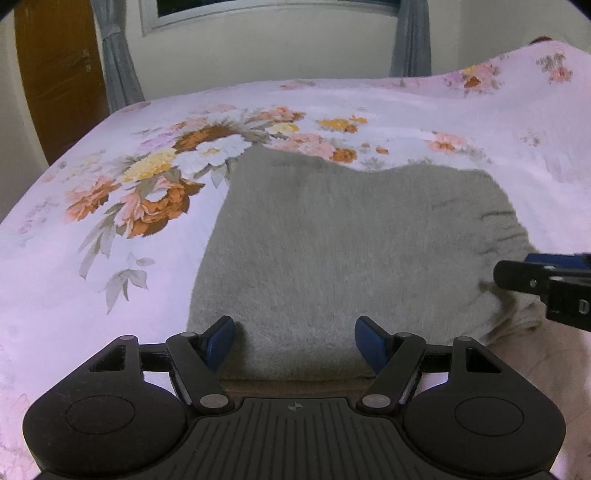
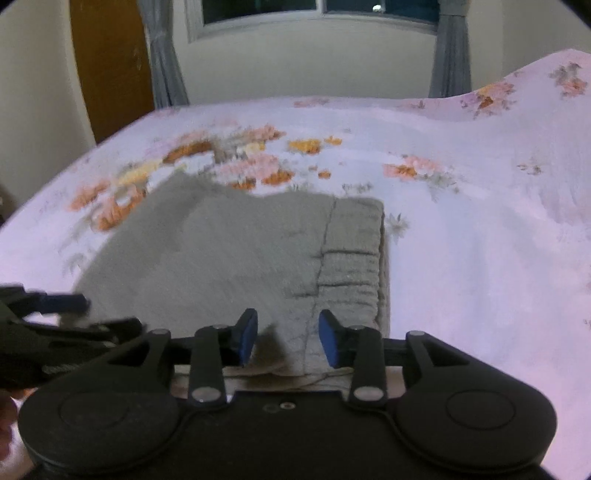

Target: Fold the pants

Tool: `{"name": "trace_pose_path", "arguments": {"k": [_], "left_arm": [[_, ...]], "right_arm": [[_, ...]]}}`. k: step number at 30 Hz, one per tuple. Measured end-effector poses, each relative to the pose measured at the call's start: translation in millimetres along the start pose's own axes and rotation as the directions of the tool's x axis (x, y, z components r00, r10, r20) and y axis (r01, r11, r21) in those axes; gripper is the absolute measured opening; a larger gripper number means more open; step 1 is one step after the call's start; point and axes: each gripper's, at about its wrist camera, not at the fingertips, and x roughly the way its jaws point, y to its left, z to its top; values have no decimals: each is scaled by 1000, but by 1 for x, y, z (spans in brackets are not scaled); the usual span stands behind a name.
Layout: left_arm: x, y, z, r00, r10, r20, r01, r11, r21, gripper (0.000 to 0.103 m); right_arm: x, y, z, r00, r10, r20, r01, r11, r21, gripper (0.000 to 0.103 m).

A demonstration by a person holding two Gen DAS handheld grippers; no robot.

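Grey fleece pants (image 1: 332, 236) lie folded into a thick rectangle on the floral bedsheet, with the gathered elastic waistband (image 2: 351, 258) at their right end. My left gripper (image 1: 294, 341) is open, its blue pads straddling the near edge of the pants without holding them. My right gripper (image 2: 288, 338) is open over the near right corner, by the waistband. The right gripper also shows at the right edge of the left wrist view (image 1: 546, 280), and the left gripper shows at the left edge of the right wrist view (image 2: 48, 314).
The bed (image 1: 92, 295) is covered by a pale pink sheet with orange and yellow flowers. It rises into a hump at the far right (image 1: 535, 74). A wooden door (image 1: 55, 74), grey curtains (image 1: 118, 66) and a window (image 2: 314, 11) stand behind the bed.
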Motion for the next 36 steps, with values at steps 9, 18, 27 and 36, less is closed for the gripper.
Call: {"name": "trace_pose_path", "arguments": {"k": [9, 18, 27, 36], "left_arm": [[-46, 8, -7, 1000, 7, 29, -6, 1000, -29, 103], [-115, 7, -26, 995, 80, 63, -79, 997, -15, 103], [-198, 22, -52, 982, 22, 189, -7, 997, -79, 103], [-243, 25, -68, 975, 42, 218, -29, 998, -62, 103]], "right_arm": [[-46, 6, -14, 998, 57, 31, -58, 997, 47, 59], [-108, 8, -44, 989, 128, 73, -135, 985, 109, 75], [-183, 14, -62, 977, 170, 128, -187, 973, 138, 103], [-234, 30, -62, 986, 17, 163, -48, 981, 185, 103]]}}
